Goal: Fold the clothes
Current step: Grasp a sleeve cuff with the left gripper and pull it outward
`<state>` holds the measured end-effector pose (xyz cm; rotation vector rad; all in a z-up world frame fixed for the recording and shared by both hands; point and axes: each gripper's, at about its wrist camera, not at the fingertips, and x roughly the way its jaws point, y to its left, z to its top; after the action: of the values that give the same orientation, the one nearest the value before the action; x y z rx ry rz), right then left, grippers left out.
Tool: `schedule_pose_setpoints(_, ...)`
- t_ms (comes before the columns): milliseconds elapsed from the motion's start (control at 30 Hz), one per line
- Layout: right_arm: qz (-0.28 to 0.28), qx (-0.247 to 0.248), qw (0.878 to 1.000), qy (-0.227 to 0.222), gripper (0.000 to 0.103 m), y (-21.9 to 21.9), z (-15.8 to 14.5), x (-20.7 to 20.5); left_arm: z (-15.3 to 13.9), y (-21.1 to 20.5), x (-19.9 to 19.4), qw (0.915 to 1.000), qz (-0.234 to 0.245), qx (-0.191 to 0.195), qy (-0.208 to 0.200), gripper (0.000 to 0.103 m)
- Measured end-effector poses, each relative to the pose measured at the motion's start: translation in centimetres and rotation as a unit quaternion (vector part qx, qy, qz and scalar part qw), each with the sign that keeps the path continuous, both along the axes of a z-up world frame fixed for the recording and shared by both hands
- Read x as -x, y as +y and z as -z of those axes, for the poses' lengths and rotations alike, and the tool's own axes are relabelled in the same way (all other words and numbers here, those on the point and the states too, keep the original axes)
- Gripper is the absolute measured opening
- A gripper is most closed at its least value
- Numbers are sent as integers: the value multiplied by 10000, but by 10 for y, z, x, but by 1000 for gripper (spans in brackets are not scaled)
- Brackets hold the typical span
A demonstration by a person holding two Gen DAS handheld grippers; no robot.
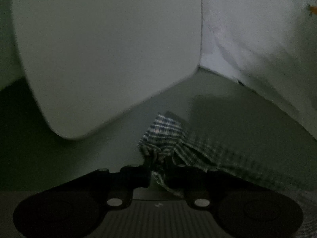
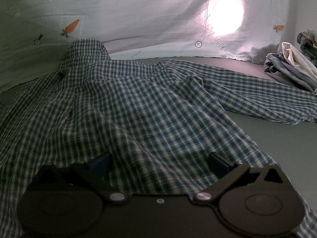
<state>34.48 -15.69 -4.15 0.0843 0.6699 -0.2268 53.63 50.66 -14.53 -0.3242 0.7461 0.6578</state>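
Left tongs (image 1: 157, 164) are pinched together on a bunched bit of the shirt (image 1: 166, 136), with checked cloth squeezed between the two fingers and trailing off to their right across the flat grey-green surface (image 1: 227, 109). Ahead of them is a pale wall corner (image 1: 200, 65), pretty dim and a bit blurry.

Right tongs (image 2: 160, 158) sit wide apart, both blue pads (image 2: 217, 163) poking in under the hem, and the shirt drapes over the gap between them, so nothing is clamped there. From that side most of the shirt spreads out in front, collar (image 2: 85, 49) far ahead to the left, one sleeve (image 2: 257, 99) stretched off to the right. Further right is a heap of bluish clothes (image 2: 291, 69). Behind it all hangs a pale sheet (image 2: 138, 19) printed with carrots.
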Motion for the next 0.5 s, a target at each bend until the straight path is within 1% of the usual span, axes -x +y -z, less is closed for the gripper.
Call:
schedule_pose_setpoints(100,0,0,10000,-2,103,0,0,0,-17,9,22,9994,-259,15,-221,15)
schedule_pose_setpoints(133,0,0,10000,-2,103,0,1,0,-16,10,27,9993,-322,-8,-197,15)
schedule_pose_setpoints(200,1,0,10000,-2,103,0,1,-1,-8,12,31,9991,-411,-46,12,16)
schedule_pose_setpoints(233,2,0,10000,-2,103,-1,0,-1,1,13,31,9988,-458,7,181,17)
schedule_pose_setpoints(300,3,0,10000,-2,103,-1,0,0,18,14,32,9971,-559,121,504,22)
schedule_pose_setpoints(333,3,0,10000,-2,103,-1,0,0,24,14,34,9963,-611,154,580,31)
schedule_pose_setpoints(433,1,-5,10000,-2,103,-2,0,0,23,13,37,9957,-698,210,570,33)
schedule_pose_setpoints(500,-1,-9,10000,-3,103,-2,0,-1,15,13,40,9963,-681,271,439,38)
